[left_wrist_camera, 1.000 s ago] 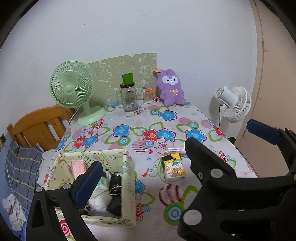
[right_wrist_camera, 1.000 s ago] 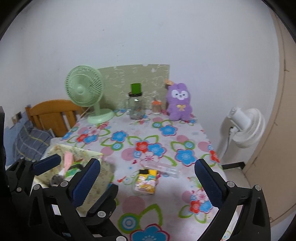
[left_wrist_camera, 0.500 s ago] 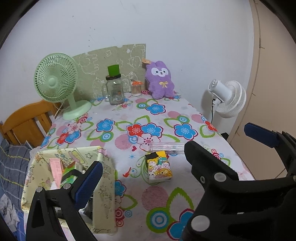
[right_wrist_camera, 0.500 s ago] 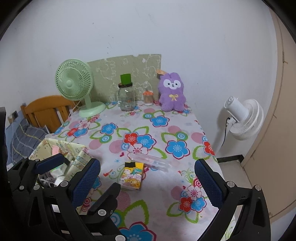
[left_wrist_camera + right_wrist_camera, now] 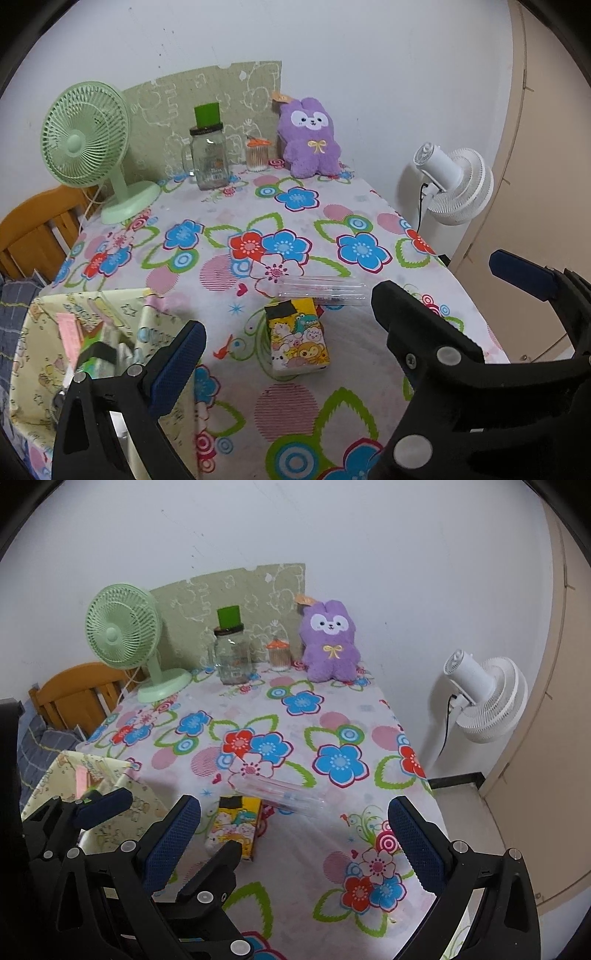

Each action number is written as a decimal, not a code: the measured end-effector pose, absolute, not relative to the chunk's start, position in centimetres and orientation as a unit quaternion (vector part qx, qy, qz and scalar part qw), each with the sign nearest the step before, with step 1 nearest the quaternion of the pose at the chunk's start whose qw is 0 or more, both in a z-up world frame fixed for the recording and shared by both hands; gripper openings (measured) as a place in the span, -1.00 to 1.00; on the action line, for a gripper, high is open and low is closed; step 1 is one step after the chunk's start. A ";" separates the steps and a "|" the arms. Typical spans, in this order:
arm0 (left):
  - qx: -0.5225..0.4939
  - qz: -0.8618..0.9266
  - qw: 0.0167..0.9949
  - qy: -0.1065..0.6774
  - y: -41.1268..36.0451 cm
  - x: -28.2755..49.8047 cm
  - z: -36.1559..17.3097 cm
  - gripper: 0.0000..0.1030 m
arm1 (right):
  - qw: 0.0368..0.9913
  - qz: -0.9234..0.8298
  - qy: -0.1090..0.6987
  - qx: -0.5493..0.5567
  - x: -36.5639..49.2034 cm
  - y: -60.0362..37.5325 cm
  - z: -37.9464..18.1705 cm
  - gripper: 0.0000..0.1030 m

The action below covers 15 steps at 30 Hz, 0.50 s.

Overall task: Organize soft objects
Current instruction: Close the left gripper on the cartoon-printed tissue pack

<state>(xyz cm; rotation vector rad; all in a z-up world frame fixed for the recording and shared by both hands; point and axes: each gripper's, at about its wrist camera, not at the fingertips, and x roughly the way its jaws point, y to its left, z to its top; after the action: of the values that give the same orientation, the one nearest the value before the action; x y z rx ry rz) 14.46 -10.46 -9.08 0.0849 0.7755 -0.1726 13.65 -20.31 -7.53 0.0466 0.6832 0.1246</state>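
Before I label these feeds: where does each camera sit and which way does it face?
Left wrist: on the left tongs, looking across the floral table toward the wall; its open fingers and the right tongs show.
Right wrist: on the right tongs, facing likewise; the left tongs show.
Shared: purple plush, tissue pack, fabric box.

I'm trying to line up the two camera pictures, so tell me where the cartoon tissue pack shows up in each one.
Left wrist view: the tissue pack lies low in the middle, on the tablecloth, just in front of a clear tube.
Right wrist view: the tissue pack sits lower left of centre, partly hidden behind a gripper finger.
Shared landmark: the purple plush rabbit against the back wall in both.
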 end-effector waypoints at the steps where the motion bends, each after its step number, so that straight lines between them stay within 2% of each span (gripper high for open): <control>1: 0.040 -0.084 0.920 0.380 -10.6 14.8 -9.3 0.97 | 0.939 0.060 0.337 0.024 13.9 -20.4 -7.7 0.99; 15: 0.024 -0.071 0.911 0.407 -11.8 18.0 -12.6 0.90 | 0.930 0.050 0.364 0.023 17.5 -22.0 -11.0 0.99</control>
<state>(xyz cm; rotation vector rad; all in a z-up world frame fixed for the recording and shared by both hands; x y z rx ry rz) 18.01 -11.79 -12.64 0.0493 0.8386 -0.1457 17.53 -22.04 -11.01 0.0466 0.7459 0.1028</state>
